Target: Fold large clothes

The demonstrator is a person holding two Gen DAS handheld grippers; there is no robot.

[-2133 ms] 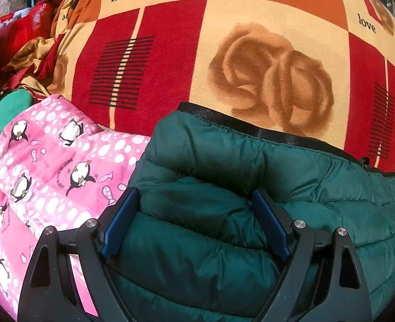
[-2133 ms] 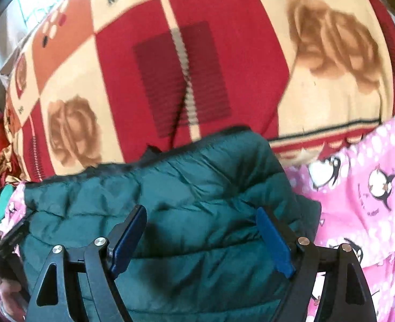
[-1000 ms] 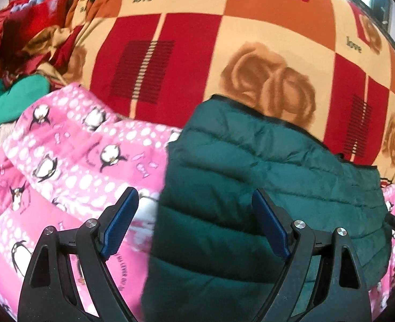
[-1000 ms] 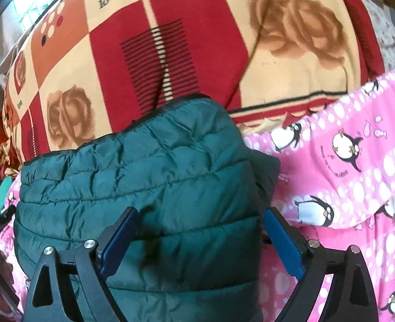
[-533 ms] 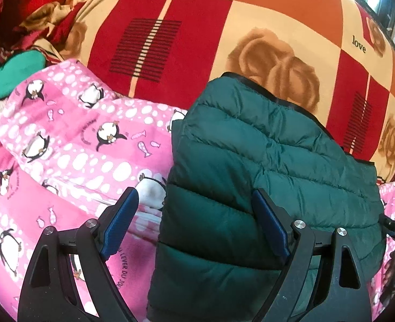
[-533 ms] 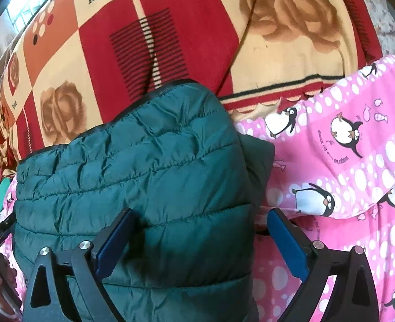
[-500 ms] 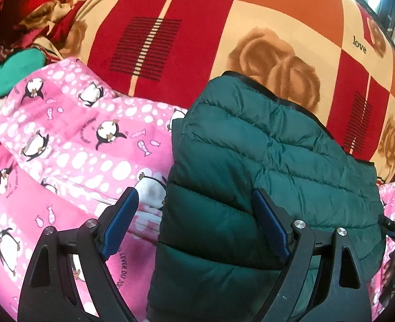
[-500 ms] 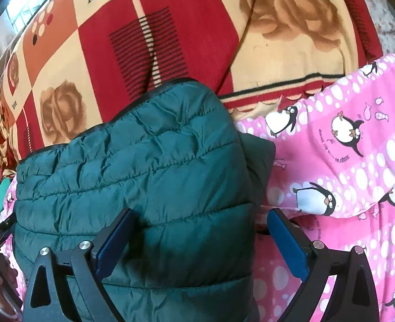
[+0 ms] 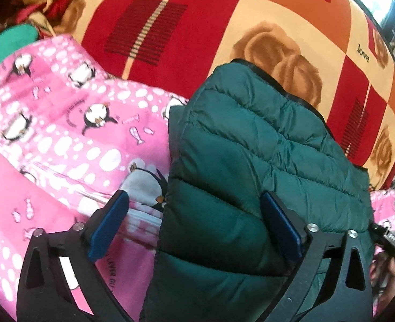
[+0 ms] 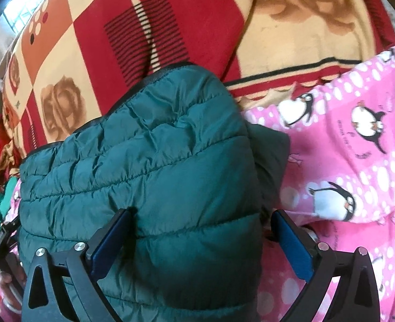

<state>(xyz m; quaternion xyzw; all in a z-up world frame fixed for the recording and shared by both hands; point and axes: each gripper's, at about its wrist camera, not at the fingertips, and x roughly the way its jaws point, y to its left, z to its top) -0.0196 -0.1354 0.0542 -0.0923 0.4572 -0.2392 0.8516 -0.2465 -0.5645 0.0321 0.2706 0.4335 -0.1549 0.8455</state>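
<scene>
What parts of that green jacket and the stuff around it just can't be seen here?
- Jacket sleeves and zip: folded out of sight in both views.
- Jacket's near edge: hidden behind the left gripper and right gripper.
- Print on the pink penguin blanket: too small and blurred.

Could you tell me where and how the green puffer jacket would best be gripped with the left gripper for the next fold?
Probably the green puffer jacket at its near-left folded edge, approached from the pink penguin fabric side. That edge stands thick and exposed, and the open left gripper already straddles it.

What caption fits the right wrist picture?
Open right tongs straddle a folded green puffer jacket beside penguin-print pink fabric.
</scene>
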